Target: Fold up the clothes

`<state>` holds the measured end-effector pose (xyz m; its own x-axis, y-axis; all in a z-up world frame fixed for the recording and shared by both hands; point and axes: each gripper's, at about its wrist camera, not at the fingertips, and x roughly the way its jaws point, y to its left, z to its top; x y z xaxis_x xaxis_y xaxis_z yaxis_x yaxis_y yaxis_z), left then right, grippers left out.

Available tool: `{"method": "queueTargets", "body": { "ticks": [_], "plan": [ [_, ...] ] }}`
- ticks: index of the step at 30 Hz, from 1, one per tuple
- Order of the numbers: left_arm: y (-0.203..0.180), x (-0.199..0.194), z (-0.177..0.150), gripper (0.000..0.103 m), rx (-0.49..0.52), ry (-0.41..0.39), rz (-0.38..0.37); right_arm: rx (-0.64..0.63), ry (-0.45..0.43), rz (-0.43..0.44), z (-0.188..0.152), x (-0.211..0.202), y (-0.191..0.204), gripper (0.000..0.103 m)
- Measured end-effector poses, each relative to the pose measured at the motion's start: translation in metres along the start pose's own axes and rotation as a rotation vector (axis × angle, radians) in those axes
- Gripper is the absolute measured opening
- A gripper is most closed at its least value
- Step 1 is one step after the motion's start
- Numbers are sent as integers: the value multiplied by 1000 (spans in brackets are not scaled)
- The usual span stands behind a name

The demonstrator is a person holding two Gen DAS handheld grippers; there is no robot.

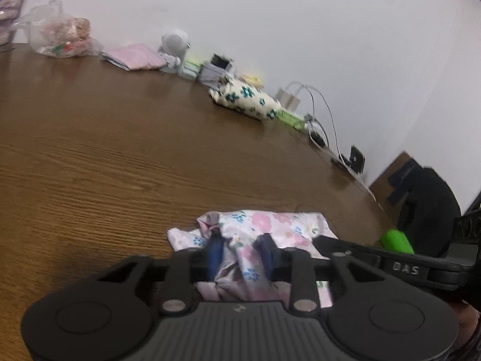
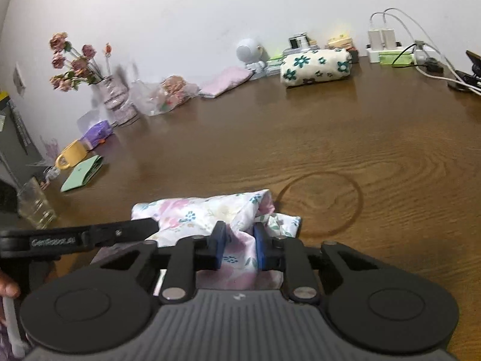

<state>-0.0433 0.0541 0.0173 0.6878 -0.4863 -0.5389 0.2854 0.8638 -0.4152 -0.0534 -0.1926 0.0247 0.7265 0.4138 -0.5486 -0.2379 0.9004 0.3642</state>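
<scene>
A small white garment with pink and blue flowers lies bunched near the front edge of the brown wooden table. My left gripper has its blue fingers pressed into a gathered fold of it. In the right wrist view the same garment is crumpled under my right gripper, whose blue pads pinch another fold. The two grippers sit side by side over the cloth. The right tool's black body shows in the left view and the left tool's body in the right view.
Along the wall stand a folded cream cloth with teal flowers, a folded pink cloth, a plastic bag, a vase of dried roses, chargers with cables, a glass and a green wallet.
</scene>
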Motion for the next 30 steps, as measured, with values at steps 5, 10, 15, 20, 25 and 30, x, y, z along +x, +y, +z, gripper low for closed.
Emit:
{"method": "queueTargets", "body": {
  "ticks": [5, 10, 15, 20, 25, 30],
  "plan": [
    [-1, -19, 0, 68, 12, -33, 14, -31, -10, 4, -3, -21, 1, 69],
    [-1, -1, 1, 65, -11, 12, -23, -1, 11, 26, -2, -13, -3, 68],
    [-6, -7, -1, 43, 16, 2, 8, 33, 18, 66, -5, -5, -7, 33],
    [-12, -17, -3, 79, 47, -8, 52, 6, -7, 27, -4, -20, 0, 40],
    [-10, -3, -2, 60, 18, 47, -25, -3, 20, 30, -9, -17, -2, 47],
    [1, 15, 9, 28, -78, 71, -108, 4, 36, 76, -8, -7, -1, 17]
  ]
}}
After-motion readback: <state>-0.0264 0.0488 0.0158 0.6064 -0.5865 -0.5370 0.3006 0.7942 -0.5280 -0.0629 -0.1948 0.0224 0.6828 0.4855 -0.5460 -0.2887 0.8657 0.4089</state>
